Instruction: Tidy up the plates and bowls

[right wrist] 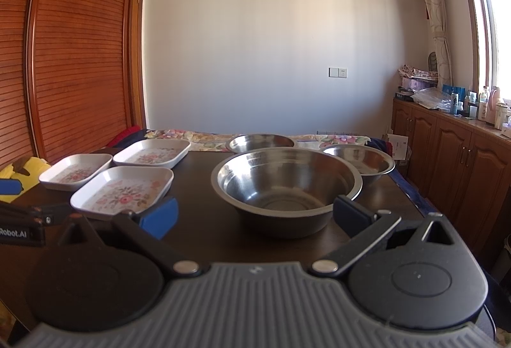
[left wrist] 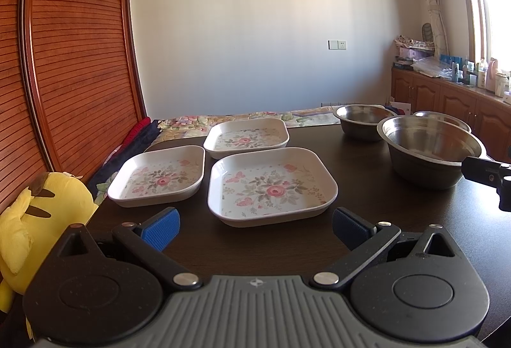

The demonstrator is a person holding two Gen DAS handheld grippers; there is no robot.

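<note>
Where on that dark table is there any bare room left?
Bare wood runs between the flowered plates and the big steel bowl, and along the near edge of the table. The three plates crowd together; the bowls cluster at the right.

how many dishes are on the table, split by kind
floral square plates: 3, nearest, left, far
steel bowls: 3, nearest, far middle, far right
total: 6
All sit apart on the dark table, none stacked.
</note>
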